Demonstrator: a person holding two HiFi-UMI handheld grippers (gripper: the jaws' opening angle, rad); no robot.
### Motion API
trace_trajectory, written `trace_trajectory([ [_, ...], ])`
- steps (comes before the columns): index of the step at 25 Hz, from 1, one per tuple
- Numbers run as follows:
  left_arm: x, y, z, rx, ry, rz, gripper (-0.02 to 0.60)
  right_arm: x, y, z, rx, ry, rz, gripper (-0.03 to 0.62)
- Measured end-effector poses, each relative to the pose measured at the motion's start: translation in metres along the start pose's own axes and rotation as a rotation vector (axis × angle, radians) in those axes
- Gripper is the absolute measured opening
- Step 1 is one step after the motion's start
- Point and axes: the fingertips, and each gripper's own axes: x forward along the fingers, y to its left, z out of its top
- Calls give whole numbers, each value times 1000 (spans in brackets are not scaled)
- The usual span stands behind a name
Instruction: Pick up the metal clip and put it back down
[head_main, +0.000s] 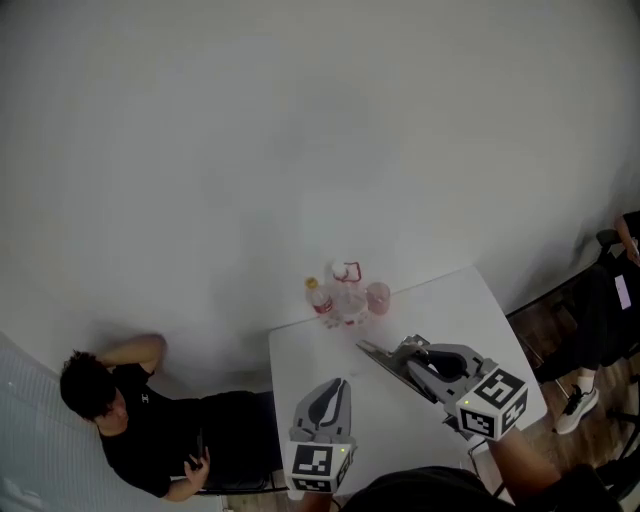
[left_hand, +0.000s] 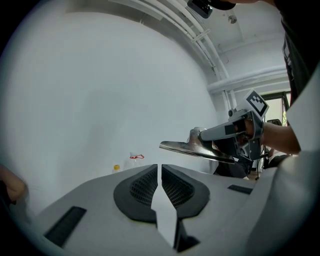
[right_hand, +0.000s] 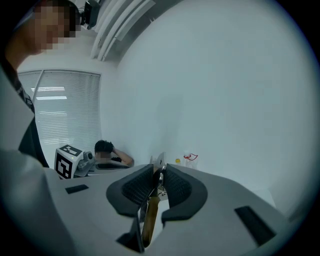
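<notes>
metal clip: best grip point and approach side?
Take the clip at its rear end, opposite the pointed tip, as the right gripper holds it: jaws shut across the flat sides, coming in along its length from behind. The long, thin arms then stick out ahead, clear of the jaws.

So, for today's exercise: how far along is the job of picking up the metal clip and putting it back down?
Done: the pick-up. The right gripper is shut on the metal clip, which looks lifted off the white table. In hand: holding it up in the air. Left to do: setting it back down on the table and letting go. The left gripper is shut and empty.
</notes>
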Motion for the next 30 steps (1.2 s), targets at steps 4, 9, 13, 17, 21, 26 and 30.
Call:
trace_trajectory([
  [4, 7, 5, 11, -22, 6, -1, 21, 2, -9, 17, 6, -19, -4, 58],
  [9, 6, 16, 14, -42, 21, 11, 21, 6, -12, 20, 9, -18, -21, 48],
  [13, 8, 24, 11, 12, 25, 25, 21, 2, -18, 29, 15, -56, -20, 46],
  [17, 6, 18, 16, -4, 10, 1, 21, -5, -18, 37, 29, -84, -26, 46],
  [21, 11, 15, 15, 6, 4, -28, 21, -7, -22, 49, 21, -120, -33, 46],
  [26, 15, 15, 15, 27, -11, -45, 21, -9, -25, 62, 14, -160, -32, 46],
  [30, 15, 20, 15, 32, -7, -39, 21, -12, -24, 70, -2, -181, -39, 46],
])
